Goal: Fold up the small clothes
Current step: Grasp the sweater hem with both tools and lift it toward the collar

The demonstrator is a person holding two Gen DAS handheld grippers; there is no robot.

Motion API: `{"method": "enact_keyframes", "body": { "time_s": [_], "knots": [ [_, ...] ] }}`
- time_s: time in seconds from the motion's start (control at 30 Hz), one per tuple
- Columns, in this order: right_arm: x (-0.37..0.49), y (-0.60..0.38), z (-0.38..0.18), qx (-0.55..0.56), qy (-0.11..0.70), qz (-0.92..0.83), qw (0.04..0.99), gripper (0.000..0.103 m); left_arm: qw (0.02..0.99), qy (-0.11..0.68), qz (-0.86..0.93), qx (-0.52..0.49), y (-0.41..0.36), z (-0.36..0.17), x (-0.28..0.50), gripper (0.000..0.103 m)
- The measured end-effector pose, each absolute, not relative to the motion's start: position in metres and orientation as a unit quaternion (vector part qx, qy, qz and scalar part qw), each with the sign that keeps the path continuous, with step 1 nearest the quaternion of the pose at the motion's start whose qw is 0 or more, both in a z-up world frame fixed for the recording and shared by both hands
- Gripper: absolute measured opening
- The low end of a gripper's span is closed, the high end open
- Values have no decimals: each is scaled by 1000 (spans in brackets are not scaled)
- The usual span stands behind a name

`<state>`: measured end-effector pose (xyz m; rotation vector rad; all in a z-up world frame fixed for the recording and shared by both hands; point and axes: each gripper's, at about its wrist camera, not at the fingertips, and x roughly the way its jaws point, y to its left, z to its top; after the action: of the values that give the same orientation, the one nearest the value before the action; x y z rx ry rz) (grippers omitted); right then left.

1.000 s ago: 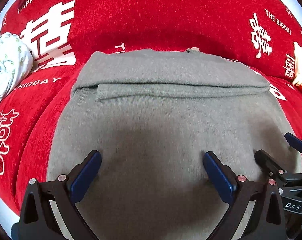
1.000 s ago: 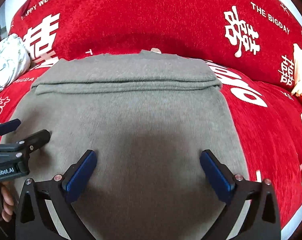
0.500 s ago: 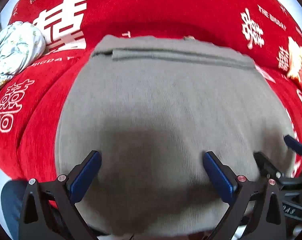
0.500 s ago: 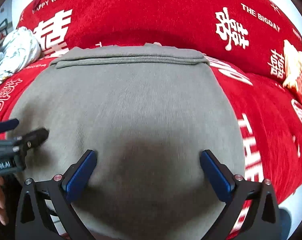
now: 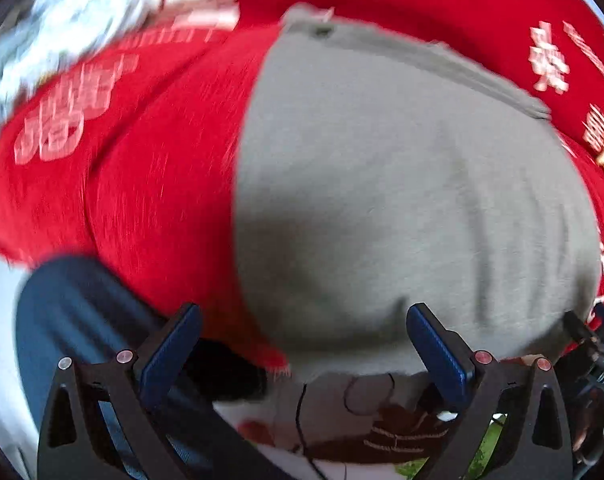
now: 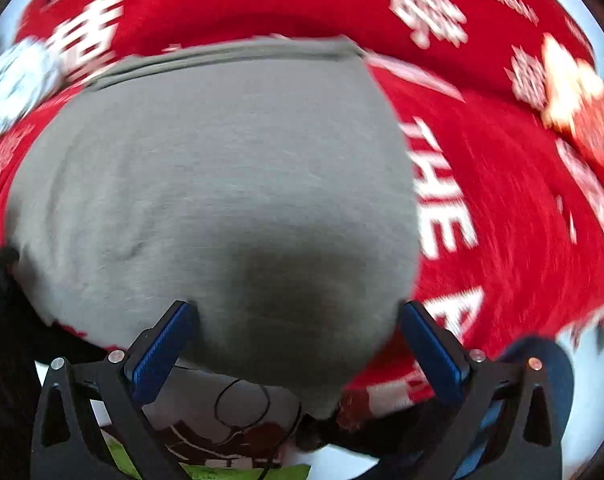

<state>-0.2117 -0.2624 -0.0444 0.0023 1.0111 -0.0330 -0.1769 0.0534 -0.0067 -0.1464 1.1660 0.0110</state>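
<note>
We are reading everything off the grey garment [image 5: 402,184], which is lying flat on the red printed cover [image 5: 150,184] with its folded band at the far edge and its near hem hanging toward us. We are holding the left gripper [image 5: 302,352] at the hem's left corner and the right gripper [image 6: 298,344] at its right corner, equally near. Both are pointing forward, low, with fingers spread wide and nothing between them. The hem is running crosswise to both tools, so we judge the next fold goes hem-to-band.
</note>
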Motion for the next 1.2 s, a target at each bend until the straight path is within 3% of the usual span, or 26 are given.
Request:
{"method": "enact_keyframes", "body": {
  "time_s": [0.23, 0.27, 0.3, 0.33, 0.37, 0.4, 0.43, 0.47, 0.5, 0.87, 1.0, 1.2],
  "knots": [
    [-204, -273, -67, 49, 544, 4, 838, 103, 781, 610, -69, -117, 46, -41, -169, 100],
    [-205, -272, -67, 48, 544, 12, 838, 102, 780, 609, -83, -120, 43, -41, -169, 93],
    [-205, -270, -67, 47, 545, 18, 837, 96, 778, 610, -95, -120, 39, -40, -170, 73],
    [-207, -268, -66, 41, 547, 20, 836, 92, 776, 612, -97, -116, 38, -40, -171, 61],
    [-209, -267, -65, 34, 550, 19, 835, 80, 777, 611, -103, -115, 37, -38, -174, 50],
    [-211, -266, -64, 33, 551, 24, 833, 65, 774, 612, -114, -118, 37, -37, -176, 24],
    [-214, -266, -62, 36, 553, 37, 831, 52, 771, 613, -124, -124, 37, -35, -178, 11],
    [-215, -267, -61, 40, 556, 50, 829, 19, 774, 607, -126, -127, 38, -29, -181, 11],
    [-217, -270, -58, 51, 556, 71, 827, 14, 779, 600, -130, -126, 38, -24, -184, 11],
    [-213, -299, 33, 128, 406, 153, 892, 13, 872, 454, -153, -98, 43, 83, -165, 11],
    [-184, -304, 40, 147, 390, 144, 898, 13, 872, 454, -138, -120, 36, 82, -121, 11],
    [-134, -292, 8, 137, 427, 125, 885, 14, 848, 497, -114, -144, 44, 44, -82, 11]
  ]
}}
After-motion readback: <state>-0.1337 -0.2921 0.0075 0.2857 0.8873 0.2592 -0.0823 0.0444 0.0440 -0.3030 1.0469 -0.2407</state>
